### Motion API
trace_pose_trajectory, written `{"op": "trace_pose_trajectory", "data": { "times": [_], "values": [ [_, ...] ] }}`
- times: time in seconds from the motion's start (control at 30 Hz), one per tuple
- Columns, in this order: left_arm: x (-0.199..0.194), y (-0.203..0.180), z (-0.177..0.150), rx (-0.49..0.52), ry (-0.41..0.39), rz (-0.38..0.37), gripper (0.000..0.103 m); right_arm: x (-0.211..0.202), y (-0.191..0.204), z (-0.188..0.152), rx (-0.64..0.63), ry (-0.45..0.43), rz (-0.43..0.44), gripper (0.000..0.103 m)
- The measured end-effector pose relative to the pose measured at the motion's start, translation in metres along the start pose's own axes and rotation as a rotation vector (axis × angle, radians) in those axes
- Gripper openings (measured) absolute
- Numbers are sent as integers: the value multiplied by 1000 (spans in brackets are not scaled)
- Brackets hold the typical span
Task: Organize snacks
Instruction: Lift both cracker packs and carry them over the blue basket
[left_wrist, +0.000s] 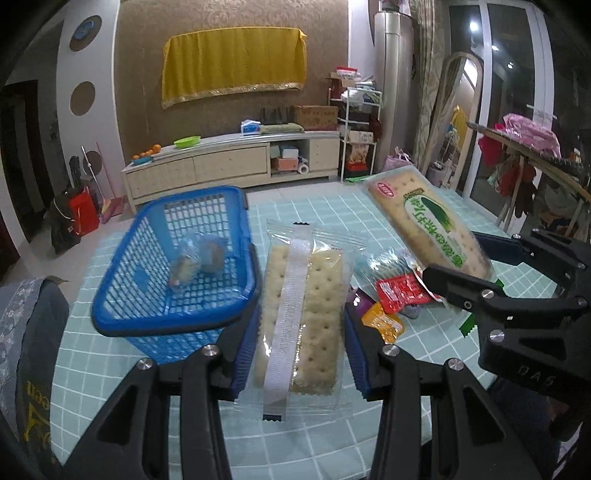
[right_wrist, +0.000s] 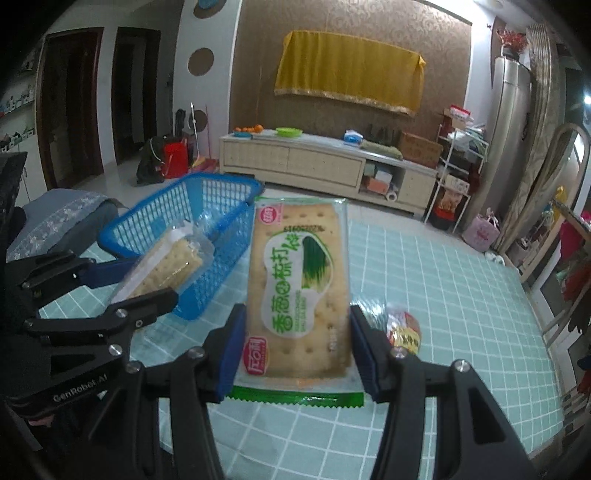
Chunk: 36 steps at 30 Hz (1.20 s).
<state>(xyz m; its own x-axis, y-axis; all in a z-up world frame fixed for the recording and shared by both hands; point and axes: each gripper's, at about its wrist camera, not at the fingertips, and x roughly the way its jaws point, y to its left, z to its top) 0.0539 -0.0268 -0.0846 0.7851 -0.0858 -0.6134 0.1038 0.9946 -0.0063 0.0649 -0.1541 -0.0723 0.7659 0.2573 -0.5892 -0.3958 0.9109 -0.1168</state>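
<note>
My left gripper (left_wrist: 300, 334) is shut on a clear-wrapped cracker pack (left_wrist: 301, 314) with a white seam strip, held above the table beside the blue basket (left_wrist: 122, 291). That basket holds a couple of small wrapped snacks (left_wrist: 199, 258). My right gripper (right_wrist: 297, 350) is shut on a green-labelled cracker pack (right_wrist: 299, 288), also lifted off the table. In the left wrist view this pack (left_wrist: 428, 221) and the right gripper (left_wrist: 480, 273) appear at the right. The right wrist view shows the left gripper (right_wrist: 129, 280) with its pack (right_wrist: 166, 266) in front of the basket (right_wrist: 207, 221).
Small snack packets, red (left_wrist: 400, 291), orange (left_wrist: 384, 323) and a blue-silver one (left_wrist: 384, 264), lie on the teal checked tablecloth (left_wrist: 110, 369). Another round snack (right_wrist: 404, 328) sits right of my right gripper. A grey cushion (left_wrist: 22, 332) is at the left table edge.
</note>
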Motion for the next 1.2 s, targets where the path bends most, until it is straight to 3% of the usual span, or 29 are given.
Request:
{"op": "trace_pose_trajectory", "data": {
  "times": [0.17, 0.3, 0.6, 0.87, 1.2],
  "values": [
    [-16, 20, 9, -5, -24, 38, 42, -3, 9, 16, -4, -18, 32, 59],
    [-30, 40, 18, -40, -38, 18, 42, -3, 18, 29, -13, -23, 27, 59],
    [-34, 77, 42, -32, -55, 79, 42, 7, 32, 68, 23, -26, 127, 59],
    [-16, 106, 63, 10, -61, 128, 42, 38, 46, 101, 5, 4, 143, 59],
    [22, 136, 81, -16, -20, 156, 42, 91, 66, 123, -12, 97, 153, 59]
  ]
}}
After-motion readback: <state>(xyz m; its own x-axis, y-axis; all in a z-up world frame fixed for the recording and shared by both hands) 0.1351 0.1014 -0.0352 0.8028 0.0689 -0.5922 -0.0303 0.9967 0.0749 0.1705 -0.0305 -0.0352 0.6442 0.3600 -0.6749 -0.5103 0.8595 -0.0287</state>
